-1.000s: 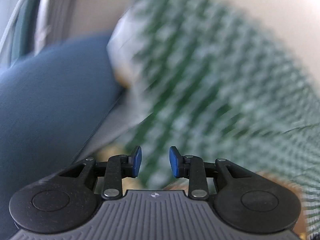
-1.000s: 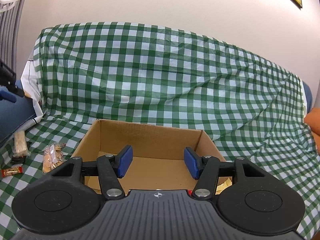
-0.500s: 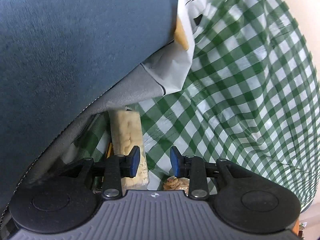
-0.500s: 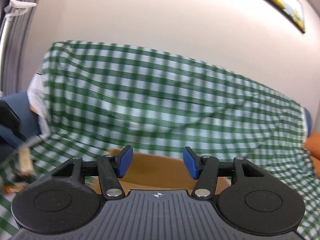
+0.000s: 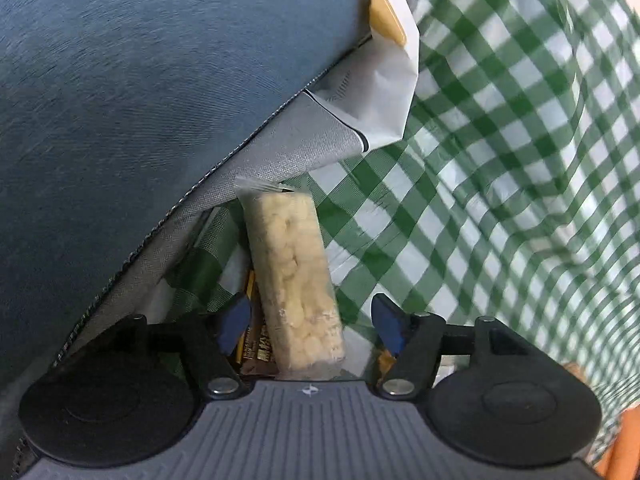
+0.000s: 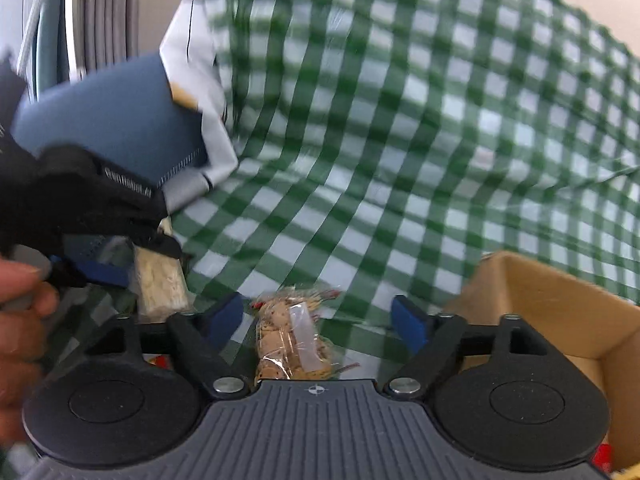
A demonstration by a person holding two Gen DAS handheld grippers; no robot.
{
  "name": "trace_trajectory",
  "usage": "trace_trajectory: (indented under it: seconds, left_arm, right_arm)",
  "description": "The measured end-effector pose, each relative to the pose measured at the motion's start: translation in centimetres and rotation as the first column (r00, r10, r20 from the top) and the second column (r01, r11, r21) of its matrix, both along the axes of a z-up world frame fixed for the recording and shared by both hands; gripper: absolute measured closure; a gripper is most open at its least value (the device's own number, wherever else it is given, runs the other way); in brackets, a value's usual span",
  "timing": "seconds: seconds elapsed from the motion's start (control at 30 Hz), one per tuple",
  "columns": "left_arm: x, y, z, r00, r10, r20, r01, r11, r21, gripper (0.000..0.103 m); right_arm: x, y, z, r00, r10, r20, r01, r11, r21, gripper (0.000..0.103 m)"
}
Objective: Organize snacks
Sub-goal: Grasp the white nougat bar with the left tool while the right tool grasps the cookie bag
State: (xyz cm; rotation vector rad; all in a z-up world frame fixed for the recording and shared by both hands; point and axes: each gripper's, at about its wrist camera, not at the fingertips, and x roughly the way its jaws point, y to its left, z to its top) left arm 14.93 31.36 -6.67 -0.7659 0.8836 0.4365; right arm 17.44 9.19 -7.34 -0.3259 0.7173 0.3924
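A pale puffed-rice bar in clear wrap (image 5: 294, 276) lies on the green checked cloth (image 5: 500, 184). My left gripper (image 5: 312, 326) hovers over the bar's near end, its jaws opening, the bar between the fingers with gaps on both sides. A dark brown and gold wrapper (image 5: 256, 340) lies beside the bar. In the right wrist view, my right gripper (image 6: 320, 320) is over a clear bag of round biscuits (image 6: 294, 338), jaws opening wide and not touching it. The left gripper (image 6: 96, 236) and rice bar (image 6: 160, 284) show at the left. The cardboard box (image 6: 560, 312) stands at right.
A blue cushion (image 5: 140, 100) with a grey edge and a white folded sheet (image 5: 384, 100) lie close behind the rice bar. A person's hand (image 6: 20, 320) holds the left gripper. A small red wrapper (image 6: 160, 360) peeks out under my right gripper. The checked cloth rises up the backrest.
My left gripper has dropped over the rice bar and its jaws have spread. My right gripper has swung left from the box to the biscuit bag and opened wider.
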Motion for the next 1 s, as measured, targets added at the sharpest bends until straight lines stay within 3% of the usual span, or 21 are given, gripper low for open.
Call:
trace_trajectory:
  seconds: [0.17, 0.33, 0.43, 0.47, 0.5, 0.57, 0.8, 1.0]
  left_arm:
    - [0.8, 0.4, -0.9, 1.000, -0.015, -0.019, 0.014, 1.000, -0.024, 0.030]
    - [1.5, 0.4, -1.5, 0.999, -0.012, -0.048, 0.013, 1.000, 0.002, 0.031]
    - [1.6, 0.4, -1.8, 0.998, -0.010, -0.062, 0.012, 1.000, 0.020, 0.036]
    - [1.6, 0.4, -1.9, 0.998, -0.008, -0.068, 0.010, 0.999, 0.031, 0.042]
    - [1.5, 0.5, -2.0, 0.997, -0.008, -0.073, 0.011, 0.999, 0.039, 0.046]
    - [1.4, 0.5, -2.2, 0.996, -0.013, -0.086, 0.018, 0.998, 0.056, 0.055]
    - [0.1, -0.1, -2.2, 0.992, -0.070, -0.104, 0.084, 0.987, 0.136, 0.058]
    - [-2.2, -1.1, -0.5, 0.990, -0.123, -0.075, 0.135, 0.974, 0.182, 0.058]
  right_arm:
    - [1.8, 0.8, -3.5, 0.996, 0.004, -0.088, -0.008, 0.998, -0.056, 0.010]
    - [2.7, 1.9, -6.0, 0.988, 0.034, -0.152, -0.055, 0.989, -0.137, 0.013]
    - [2.6, 2.2, -6.6, 0.983, 0.067, -0.173, -0.091, 0.987, -0.134, 0.022]
    - [2.5, 2.0, -6.5, 0.983, 0.065, -0.174, -0.088, 0.988, -0.124, 0.037]
    - [2.3, 1.8, -6.3, 0.982, 0.064, -0.180, -0.084, 0.991, -0.108, 0.044]
    - [1.6, 1.6, -5.6, 0.983, 0.060, -0.173, -0.078, 0.992, -0.101, 0.046]
    - [-1.6, -0.5, -1.9, 0.985, 0.051, -0.164, -0.061, 0.996, -0.058, 0.048]
    - [-6.7, -2.5, 2.5, 0.985, 0.096, -0.146, -0.099, 0.995, -0.014, 0.048]
